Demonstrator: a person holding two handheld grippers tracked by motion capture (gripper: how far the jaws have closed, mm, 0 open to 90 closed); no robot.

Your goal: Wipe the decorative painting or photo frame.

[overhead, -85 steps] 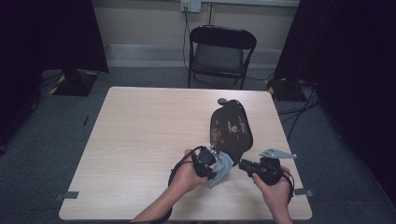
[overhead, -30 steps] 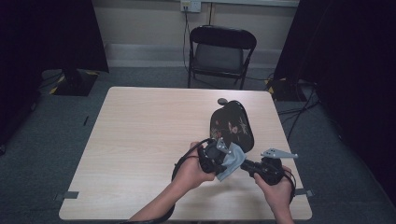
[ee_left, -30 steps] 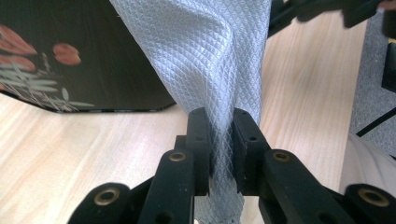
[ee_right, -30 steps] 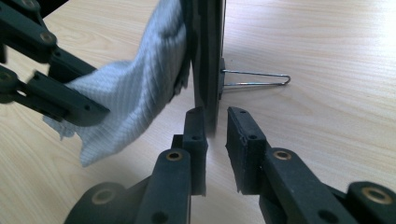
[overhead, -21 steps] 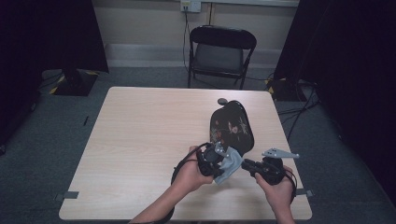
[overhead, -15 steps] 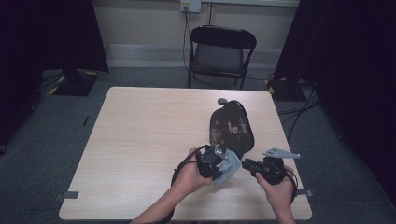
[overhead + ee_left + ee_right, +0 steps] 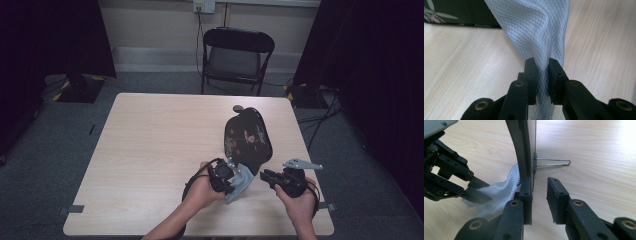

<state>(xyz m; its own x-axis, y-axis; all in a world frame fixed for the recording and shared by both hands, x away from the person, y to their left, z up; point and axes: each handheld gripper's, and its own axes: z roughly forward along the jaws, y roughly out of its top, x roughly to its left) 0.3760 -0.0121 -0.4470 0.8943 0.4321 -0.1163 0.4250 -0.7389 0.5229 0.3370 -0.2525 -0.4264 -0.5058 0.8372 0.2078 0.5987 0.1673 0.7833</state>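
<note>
The left gripper (image 7: 231, 176) sits at the near middle of the table (image 7: 150, 145), held in the person's left hand (image 7: 202, 191). Its jaws are clamped on a pale grey-white cloth (image 7: 536, 32) with a diamond weave; in the left gripper view the cloth passes between the two jaws and fans out above them (no gap between pad and fabric is visible). In the high view the cloth (image 7: 241, 180) hangs at that gripper's tip, just off the near end of a dark flowered case (image 7: 247, 137).

The case lies on the right half of the table, its long axis running away from the person. In the left gripper view its dark edge (image 7: 456, 12) shows at the top left, on the table beyond the cloth.

The right gripper (image 7: 270, 177), in the right hand (image 7: 300, 200), points leftward toward the left gripper. Its jaws have just been opening and stand slightly apart, with bare table between them. In the right gripper view a dark curved rim (image 7: 520, 150) rises just above the left-hand jaw, touching or very near it; contact cannot be confirmed. A thin wire loop (image 7: 552, 162) lies on the table beside that rim. The cloth (image 7: 499, 195) and the left gripper (image 7: 477, 193) show at the left of that view.

A folding chair (image 7: 235, 57) stands beyond the table.
</note>
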